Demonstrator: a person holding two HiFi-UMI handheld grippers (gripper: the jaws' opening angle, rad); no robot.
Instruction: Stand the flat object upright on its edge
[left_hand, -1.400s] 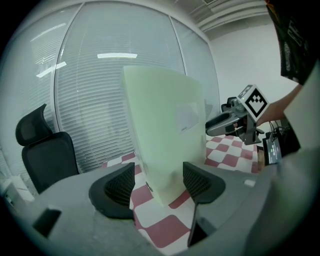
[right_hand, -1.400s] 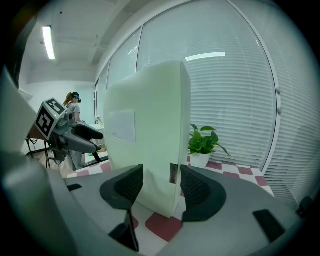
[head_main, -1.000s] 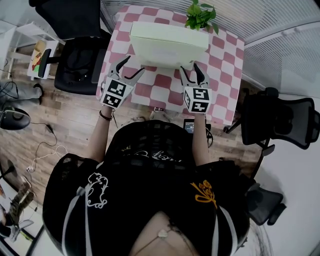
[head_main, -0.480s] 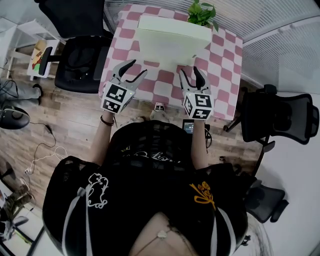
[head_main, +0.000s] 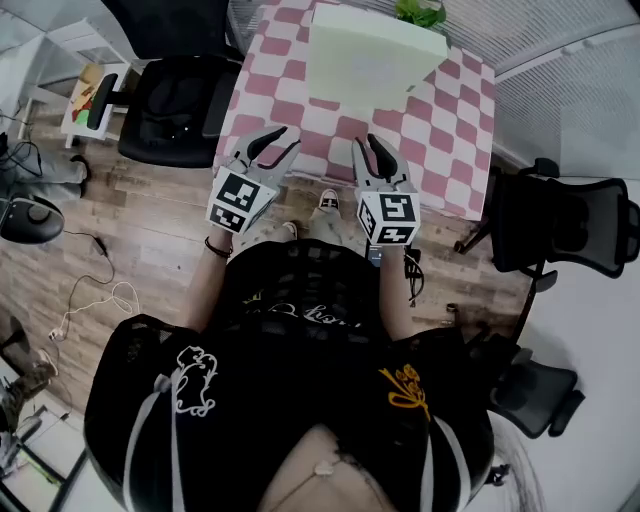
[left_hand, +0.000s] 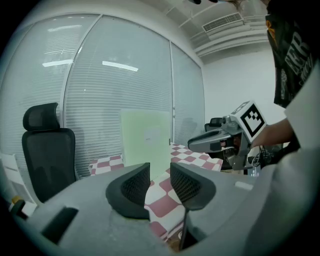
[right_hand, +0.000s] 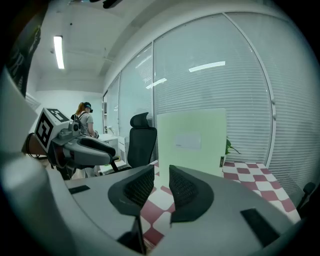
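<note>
The flat object (head_main: 375, 65) stands upright on its lower edge near the far edge of the checkered table (head_main: 445, 130), just before the plant (head_main: 420, 12), and nothing props it. Within the last second both tools have drawn back from its sides to the table's near edge. The left gripper (head_main: 277, 145) and right gripper (head_main: 367, 150) are released, their jaws closing on nothing. Judgement: the object stands unaided, so the task appears complete unless it topples

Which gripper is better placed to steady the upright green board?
Likely the right gripper: it sits squarely before the board; the left gripper is off toward its edge. Both empty, jaws closing.
</note>
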